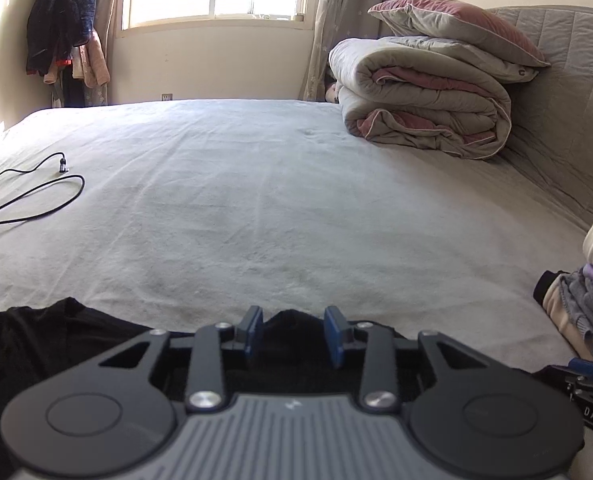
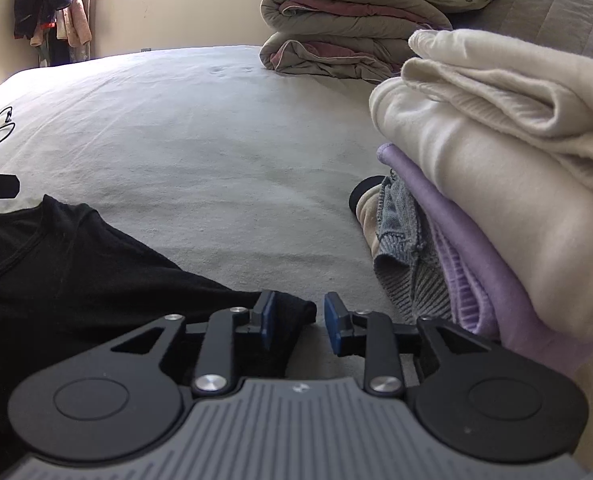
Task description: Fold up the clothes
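Observation:
A black garment (image 1: 36, 340) lies spread along the near edge of the bed, with a V neckline showing in the right wrist view (image 2: 76, 264). My left gripper (image 1: 293, 330) stands open, and a hump of the black cloth rises between its blue pads (image 1: 334, 334) without being pinched. My right gripper (image 2: 301, 324) is open too. A corner of the garment reaches in from the left pad and stops short of the right pad (image 2: 333, 328). The right gripper's body (image 1: 588, 384) shows at the left view's right edge.
A stack of folded clothes (image 2: 496, 160) in cream, lilac and grey sits close on the right. The pale bedsheet (image 1: 256, 200) stretches ahead. A black cable (image 1: 36, 188) lies at the left, and a folded duvet (image 1: 424, 100) with a pillow (image 1: 456, 24) lies against the padded headboard (image 1: 568, 100).

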